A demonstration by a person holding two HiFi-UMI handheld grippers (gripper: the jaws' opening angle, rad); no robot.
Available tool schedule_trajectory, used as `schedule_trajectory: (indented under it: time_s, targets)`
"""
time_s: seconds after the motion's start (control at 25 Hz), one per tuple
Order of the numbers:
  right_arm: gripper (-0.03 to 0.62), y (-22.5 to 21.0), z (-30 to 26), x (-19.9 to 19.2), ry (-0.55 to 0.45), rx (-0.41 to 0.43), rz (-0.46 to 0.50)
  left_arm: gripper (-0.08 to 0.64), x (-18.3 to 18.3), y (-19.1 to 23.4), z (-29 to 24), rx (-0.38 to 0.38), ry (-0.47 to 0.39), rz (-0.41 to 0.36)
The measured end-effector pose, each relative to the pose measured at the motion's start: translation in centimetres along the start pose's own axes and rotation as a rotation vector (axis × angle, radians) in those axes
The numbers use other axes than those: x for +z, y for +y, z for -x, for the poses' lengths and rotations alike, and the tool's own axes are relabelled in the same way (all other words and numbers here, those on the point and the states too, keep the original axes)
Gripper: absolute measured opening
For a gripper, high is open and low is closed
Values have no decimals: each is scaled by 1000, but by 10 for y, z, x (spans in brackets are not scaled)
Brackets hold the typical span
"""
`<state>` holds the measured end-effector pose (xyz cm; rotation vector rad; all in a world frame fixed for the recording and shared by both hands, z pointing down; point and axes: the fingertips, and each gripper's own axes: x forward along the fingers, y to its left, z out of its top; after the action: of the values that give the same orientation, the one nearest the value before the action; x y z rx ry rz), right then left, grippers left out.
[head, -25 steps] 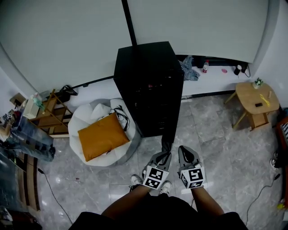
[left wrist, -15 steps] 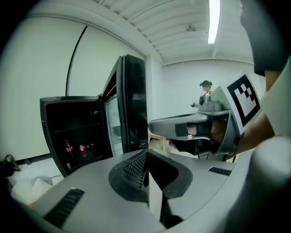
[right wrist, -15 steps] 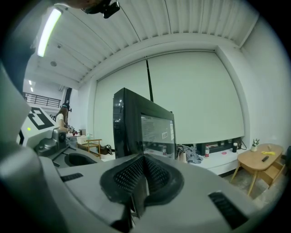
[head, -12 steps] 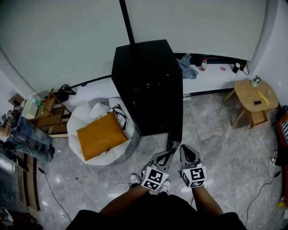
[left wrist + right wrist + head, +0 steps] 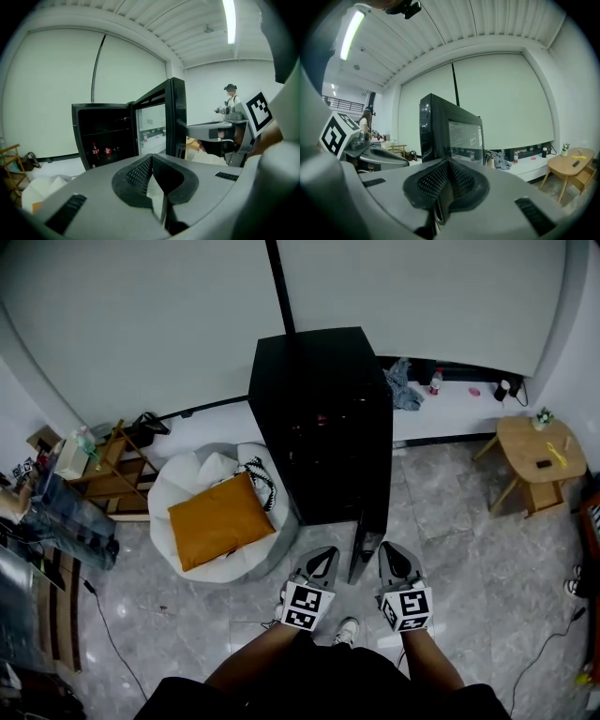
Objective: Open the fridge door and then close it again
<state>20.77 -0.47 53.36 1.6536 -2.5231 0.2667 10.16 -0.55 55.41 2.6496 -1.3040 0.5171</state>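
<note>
Logging the fridge first: a black cabinet standing against the pale wall, with its door swung out from the fridge's front corner on the person's right, roughly square to the front and pointing back at the person. The left gripper view looks past the door's inner side into the dark interior, where a couple of small bottles sit on a shelf. The left gripper hangs just beside the door's free edge, on the fridge-interior side, apparently clear of it; its jaws are pressed together with nothing between them. The right gripper sits just beside the same edge on the outer side, facing the door's glass front, jaws likewise together and empty. Further from the fridge: a white beanbag with an orange cushion on the fridge's left, and a wooden stool well off to its right. Judgement: the opening half looks done and the closing half is in hand. The next move calls for a push on the door's outer face near the free edge, sweeping it across to the fridge front. The right gripper seems better placed for it, and the left should first clear the door's swing path.
</note>
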Motion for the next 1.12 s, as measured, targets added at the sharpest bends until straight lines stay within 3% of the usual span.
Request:
schedule_trajectory:
  time_s: [1.12]
  targets:
    - [17,24,-26,6,-18,89,30,21,-2,67,23,158,-18,101]
